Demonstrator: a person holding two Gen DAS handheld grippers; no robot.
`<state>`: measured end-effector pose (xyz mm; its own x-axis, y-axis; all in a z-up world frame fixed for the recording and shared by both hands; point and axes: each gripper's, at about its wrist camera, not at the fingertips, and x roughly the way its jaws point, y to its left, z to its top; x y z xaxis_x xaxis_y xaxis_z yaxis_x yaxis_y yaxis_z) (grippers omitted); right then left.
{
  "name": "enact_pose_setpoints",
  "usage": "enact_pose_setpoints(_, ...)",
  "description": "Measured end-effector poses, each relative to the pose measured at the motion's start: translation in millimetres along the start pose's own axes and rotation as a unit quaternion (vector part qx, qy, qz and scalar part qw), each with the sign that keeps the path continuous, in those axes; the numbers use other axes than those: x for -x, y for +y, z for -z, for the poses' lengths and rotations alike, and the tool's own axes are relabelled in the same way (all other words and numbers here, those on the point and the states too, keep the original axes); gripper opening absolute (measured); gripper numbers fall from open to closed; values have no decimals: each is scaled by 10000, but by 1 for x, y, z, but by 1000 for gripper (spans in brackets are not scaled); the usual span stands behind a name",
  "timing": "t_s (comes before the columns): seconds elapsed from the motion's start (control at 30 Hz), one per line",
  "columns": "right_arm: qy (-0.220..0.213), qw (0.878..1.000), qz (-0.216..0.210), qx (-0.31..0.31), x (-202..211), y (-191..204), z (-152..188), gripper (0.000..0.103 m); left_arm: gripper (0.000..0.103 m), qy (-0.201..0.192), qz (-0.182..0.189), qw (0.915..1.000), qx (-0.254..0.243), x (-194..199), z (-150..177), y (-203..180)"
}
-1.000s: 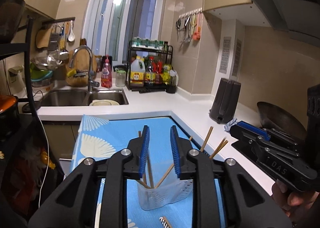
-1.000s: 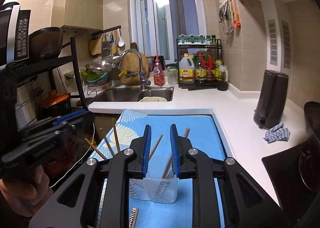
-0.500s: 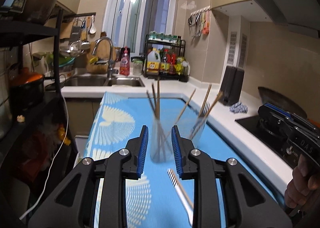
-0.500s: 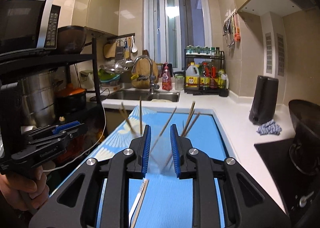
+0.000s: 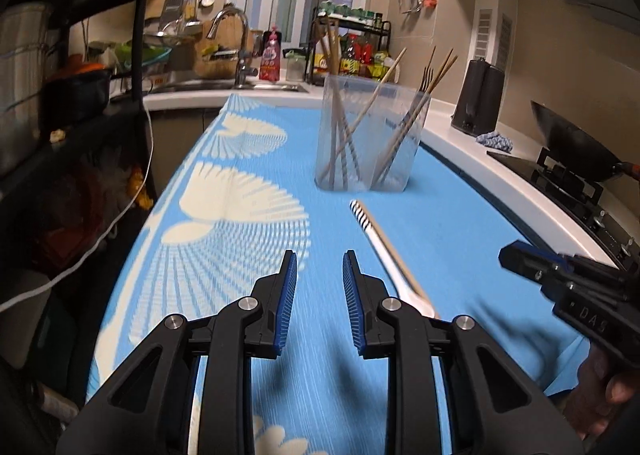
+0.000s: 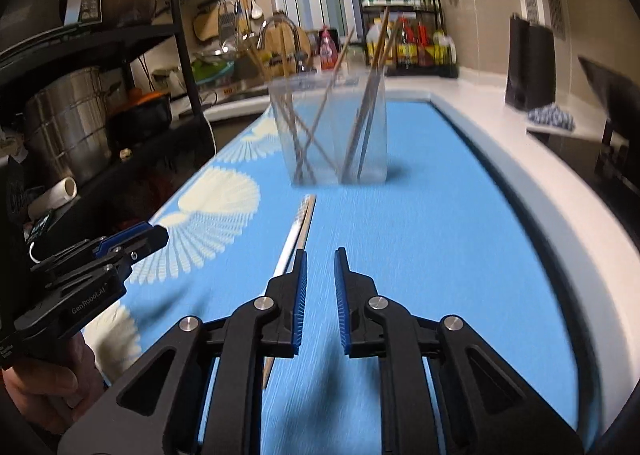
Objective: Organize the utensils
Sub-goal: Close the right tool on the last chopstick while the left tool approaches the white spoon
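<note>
A clear plastic holder [image 5: 370, 135] stands on the blue patterned mat [image 5: 248, 223]; it also shows in the right wrist view [image 6: 332, 131]. It holds several wooden chopsticks and a fork. A white utensil with a striped handle and a chopstick [image 5: 390, 251] lie on the mat in front of the holder; they also show in the right wrist view [image 6: 298, 233]. My left gripper [image 5: 319, 275] is open and empty, low over the mat, left of the lying utensils. My right gripper [image 6: 320, 273] is open and empty, just right of them. Each gripper shows in the other's view.
A white counter [image 5: 480, 167] borders the mat on the right, with a black kettle [image 5: 478, 97], a blue cloth [image 5: 494, 141] and a wok on the stove [image 5: 576, 147]. A sink with tap [image 5: 236, 51] and bottle rack are behind. A black shelf rack [image 6: 100, 95] stands left.
Both grippers have pulled back and dropped low toward the mat, so the holder now stands farther ahead. The lying utensils have come into fuller view. Both stay open.
</note>
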<state>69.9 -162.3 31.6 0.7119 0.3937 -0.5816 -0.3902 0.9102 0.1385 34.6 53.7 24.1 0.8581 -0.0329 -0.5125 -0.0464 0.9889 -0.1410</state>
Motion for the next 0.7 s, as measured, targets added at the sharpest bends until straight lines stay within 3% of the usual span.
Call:
enact_pose_setpoints(0.2, 499, 9980, -342, 165, -21, 22, 21, 16, 24, 149, 28, 9999, -9, -5, 18, -5)
enact_pose_setpoints(0.33, 797, 9960, -224, 347, -34, 32, 30, 16, 24, 197, 84, 9998, 18, -6, 20, -8)
enact_pose_setpoints(0.5, 819, 9958, -51, 400, -34, 30, 33, 7, 24, 294, 347, 9990, 52, -10, 19, -17)
enact_pose_setpoints(0.7, 742, 9970, 99, 175, -27, 13, 30, 5, 24, 762, 829, 9929, 371, -38, 19, -33)
